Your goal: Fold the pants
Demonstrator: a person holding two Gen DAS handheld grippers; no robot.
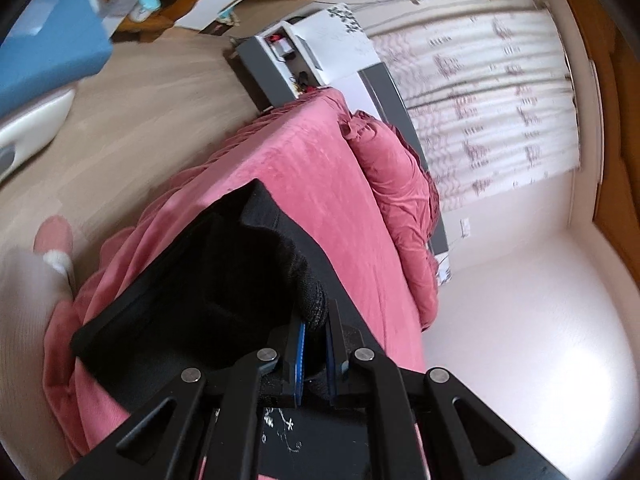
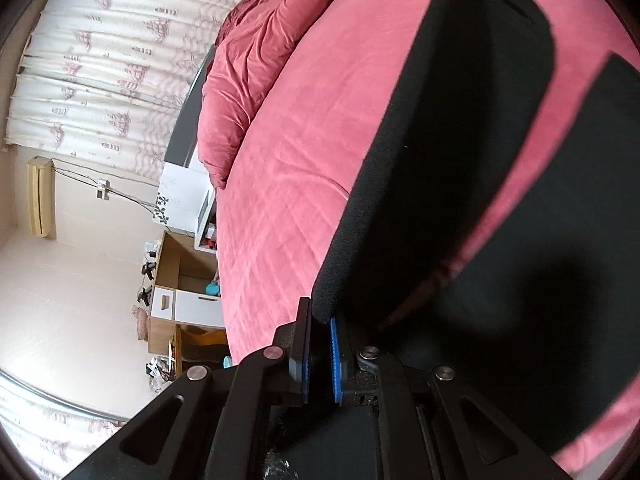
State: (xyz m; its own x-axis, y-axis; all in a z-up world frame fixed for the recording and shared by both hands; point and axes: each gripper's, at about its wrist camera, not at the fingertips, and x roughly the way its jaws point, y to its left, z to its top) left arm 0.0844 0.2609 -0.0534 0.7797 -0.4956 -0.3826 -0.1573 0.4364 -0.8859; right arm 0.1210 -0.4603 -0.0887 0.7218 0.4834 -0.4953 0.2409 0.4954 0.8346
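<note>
Left gripper (image 1: pixel 316 344): closed on a bunched black edge of the pants (image 1: pixel 208 280); thick knit fabric fills the gap between the blue pads (image 1: pixel 301 360). You have a firm bite here.
Pants, left wrist view: lifted panel spreads from the jaws toward 10 o'clock, hanging over the near edge of the pink bedspread (image 1: pixel 320 168). A rumpled pink duvet (image 1: pixel 396 184) lies at 1 o'clock, well apart from the garment.
Slippered foot (image 1: pixel 52 240): at 9 o'clock on the floor, beside the bed. Keep the hanging cloth off it.
Right gripper (image 2: pixel 320 350): jaws narrow, nipping a black hem corner just at the tips of the blue pads (image 2: pixel 335 360). The bite looks shallow, and I judge it could slip.
Pants, right wrist view (image 2: pixel 460 140): one leg runs from the jaws toward 1 o'clock across the bed; a second black panel sits at 3 o'clock with a strip of pink bedspread (image 2: pixel 280 160) between them.
Step in hand (judgement): carrying a held edge over to make a fold.
Technique: keep both grippers level and equally far apart so the edge stays taut. Move them together at one pace. Lay the edge square onto the matching edge before you release.
Risk: uneven tension will skew the fold; the right corner may pull free.
</note>
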